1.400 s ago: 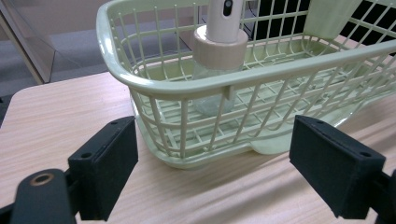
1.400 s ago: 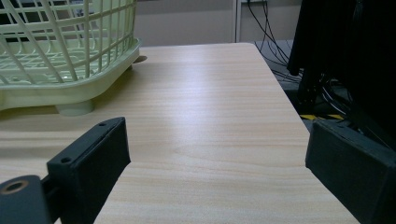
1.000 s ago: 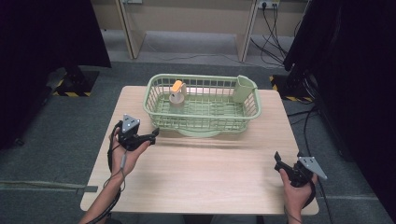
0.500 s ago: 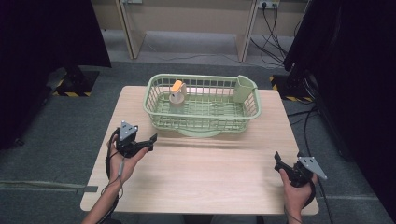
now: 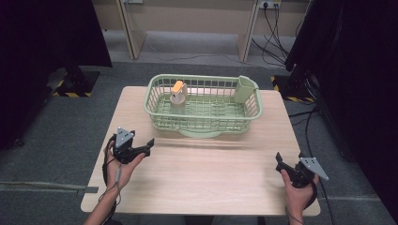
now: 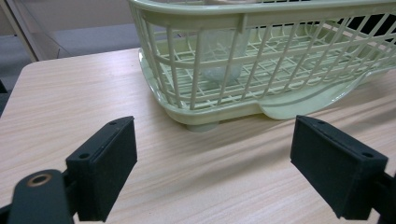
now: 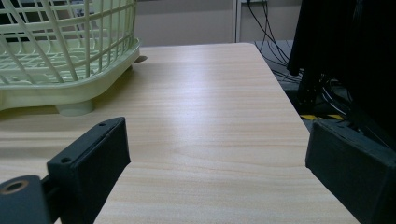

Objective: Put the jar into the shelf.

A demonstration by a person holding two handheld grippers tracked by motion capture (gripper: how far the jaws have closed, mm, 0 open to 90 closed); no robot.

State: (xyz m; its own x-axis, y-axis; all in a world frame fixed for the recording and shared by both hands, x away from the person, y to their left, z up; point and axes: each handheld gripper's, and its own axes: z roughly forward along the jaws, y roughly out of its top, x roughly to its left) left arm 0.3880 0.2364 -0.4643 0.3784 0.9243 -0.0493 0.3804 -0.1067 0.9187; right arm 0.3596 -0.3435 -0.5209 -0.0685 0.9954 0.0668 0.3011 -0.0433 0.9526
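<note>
Both grippers are held low over the wooden table with their jaws spread wide and nothing between them. In the high view the left gripper is seen just in front of the near left corner of the green dish basket, apart from it, while the right gripper is held near the table's near right corner, well away from the basket. Inside the basket, toward its left end, a small cup with an orange piece stands upright on the slatted floor; through the bars in the left gripper view it is seen only as a pale, blurred cup body. A green cutlery holder is fixed at the basket's right end.

The step in hand is judged to be an approach by the left gripper toward the cup. It would be done well if the gripper were lifted clear above the basket's rim before being carried over it, since the bars stand between the jaws and the cup at the present height. The jaws are best kept wide until both sides of the cup are straddled, then closed on the cup body rather than on the orange piece, whose seating cannot be told. The basket could be shifted if its rim were struck, so a vertical descent is advised
</note>
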